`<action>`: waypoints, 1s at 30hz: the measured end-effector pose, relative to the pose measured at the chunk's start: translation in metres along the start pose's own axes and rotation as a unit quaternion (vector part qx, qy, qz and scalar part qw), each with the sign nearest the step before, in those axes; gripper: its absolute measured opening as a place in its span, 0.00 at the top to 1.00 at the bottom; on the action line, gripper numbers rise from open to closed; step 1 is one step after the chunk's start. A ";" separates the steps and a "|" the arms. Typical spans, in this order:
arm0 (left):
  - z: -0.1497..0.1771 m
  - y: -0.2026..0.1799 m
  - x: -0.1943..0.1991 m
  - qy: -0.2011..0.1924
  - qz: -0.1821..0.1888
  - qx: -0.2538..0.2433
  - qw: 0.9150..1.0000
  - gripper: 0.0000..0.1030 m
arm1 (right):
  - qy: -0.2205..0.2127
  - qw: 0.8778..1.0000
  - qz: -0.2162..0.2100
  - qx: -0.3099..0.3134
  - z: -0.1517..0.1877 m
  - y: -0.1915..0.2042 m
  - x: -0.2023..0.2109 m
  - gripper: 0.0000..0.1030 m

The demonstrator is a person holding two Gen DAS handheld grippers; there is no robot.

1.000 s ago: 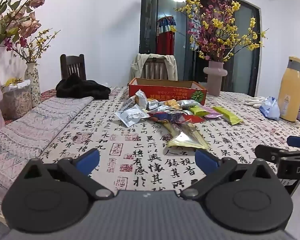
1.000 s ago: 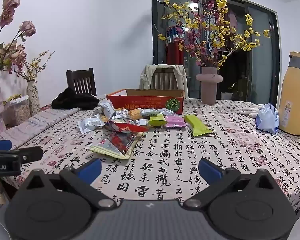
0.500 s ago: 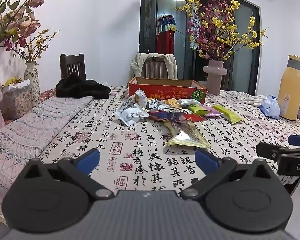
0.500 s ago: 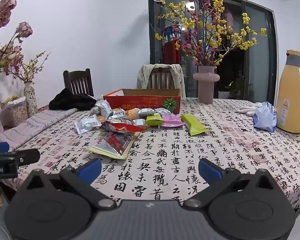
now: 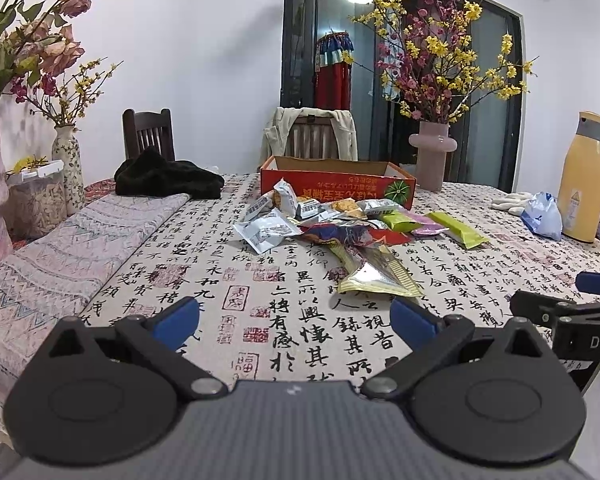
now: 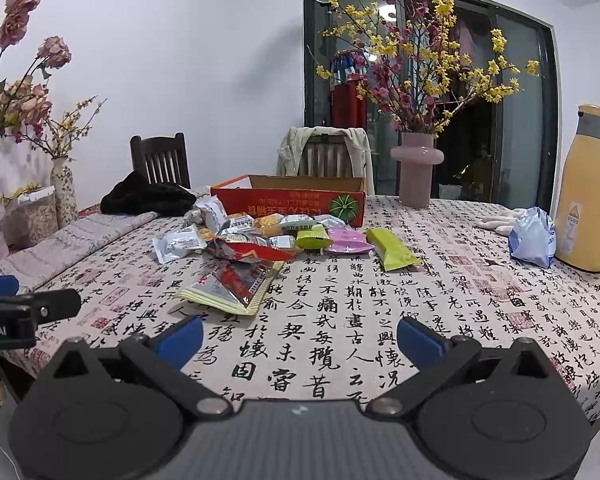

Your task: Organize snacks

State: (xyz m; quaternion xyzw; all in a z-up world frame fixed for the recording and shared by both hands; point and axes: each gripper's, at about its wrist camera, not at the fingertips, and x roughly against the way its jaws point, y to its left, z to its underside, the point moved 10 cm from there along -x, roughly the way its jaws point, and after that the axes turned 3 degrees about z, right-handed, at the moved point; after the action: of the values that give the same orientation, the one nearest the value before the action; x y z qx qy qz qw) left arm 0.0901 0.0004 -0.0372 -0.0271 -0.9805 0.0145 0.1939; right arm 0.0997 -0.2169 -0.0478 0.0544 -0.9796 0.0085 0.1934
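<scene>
A heap of snack packets [image 5: 340,224] [image 6: 260,232] lies mid-table in front of a shallow red cardboard box [image 5: 336,180] [image 6: 292,198]. A flat yellow-edged packet [image 5: 376,276] [image 6: 236,284] lies nearest to me, and a long green packet [image 5: 458,230] [image 6: 392,249] sits at the heap's right. My left gripper [image 5: 296,320] hovers open over the near table edge, empty and well short of the snacks. My right gripper [image 6: 298,338] is open and empty too. Each gripper shows at the edge of the other's view.
The calligraphy-print tablecloth [image 6: 380,312] covers the table. A pink vase of blossoms [image 6: 416,168] stands behind the box. At right are a yellow flask [image 6: 588,192] and a blue bag [image 6: 532,238]. Left: a black garment [image 5: 168,180], folded patterned cloth [image 5: 60,248], vases [image 5: 66,168], chairs behind.
Both grippers have drifted slightly, mostly backward and upward, so the views shifted a little. The snacks have not moved and both grippers stayed open.
</scene>
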 end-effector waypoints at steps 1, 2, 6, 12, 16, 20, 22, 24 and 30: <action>0.000 0.000 0.000 0.000 0.001 0.000 1.000 0.00 | -0.001 1.000 0.001 0.002 0.000 0.000 0.000 0.00; 0.000 0.000 0.000 0.000 0.003 0.001 1.000 0.00 | -0.001 1.000 0.001 0.003 0.000 0.001 0.001 0.00; -0.001 0.001 0.000 -0.003 0.004 0.002 1.000 0.00 | -0.001 1.000 0.004 0.005 0.001 0.000 0.000 0.00; -0.001 0.003 0.001 -0.004 0.003 0.006 1.000 0.00 | -0.003 1.000 0.003 0.005 -0.001 0.000 0.001 0.00; -0.001 0.004 0.001 -0.004 0.001 0.007 1.000 0.00 | -0.001 1.000 0.003 0.003 -0.001 -0.001 0.000 0.00; -0.002 0.004 0.001 -0.005 0.001 0.005 1.000 0.00 | -0.001 1.000 0.002 0.002 -0.001 -0.001 0.000 0.00; -0.002 0.004 0.001 -0.006 -0.002 0.006 1.000 0.00 | -0.001 1.000 0.001 0.002 0.000 -0.001 0.000 0.00; -0.002 0.005 0.001 -0.006 -0.002 0.009 1.000 0.00 | -0.001 1.000 0.001 0.001 0.000 -0.001 0.000 0.00; -0.002 0.005 0.002 -0.006 -0.002 0.008 1.000 0.00 | 0.000 1.000 0.000 0.002 0.000 0.000 0.000 0.00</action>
State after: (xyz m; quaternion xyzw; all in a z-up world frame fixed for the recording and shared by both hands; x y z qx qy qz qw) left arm 0.0896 0.0054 -0.0349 -0.0239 -0.9816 0.0220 0.1883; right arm 0.1000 -0.2172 -0.0478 0.0545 -0.9796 0.0100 0.1929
